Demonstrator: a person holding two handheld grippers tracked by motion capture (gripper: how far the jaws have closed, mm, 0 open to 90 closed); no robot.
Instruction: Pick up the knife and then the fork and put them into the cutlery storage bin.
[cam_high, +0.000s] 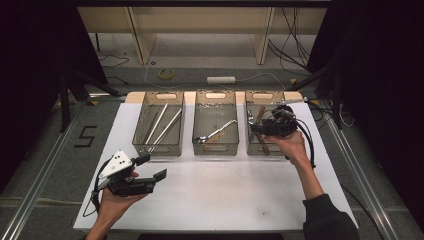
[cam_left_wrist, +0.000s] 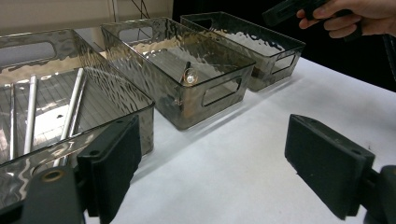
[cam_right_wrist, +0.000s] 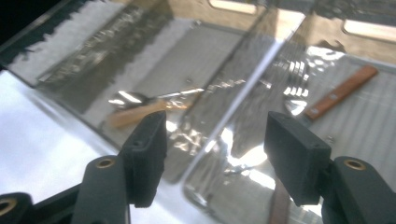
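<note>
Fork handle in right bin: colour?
Reddish-brown wood on the fork handle; right gripper view shows it best.

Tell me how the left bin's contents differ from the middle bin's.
The left bin holds long plain metal rods; the middle bin holds a metal spoon. The rods span most of their bin; the spoon is shorter. Both bins are clear, with cut-out handles.

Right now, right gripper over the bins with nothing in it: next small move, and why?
Probably lift the right gripper back clear of the right bin. Its jaws stand open with nothing between them, and a wooden-handled fork lies in that bin below it, so the drop looks done. The left gripper waits open over the white table.
</note>
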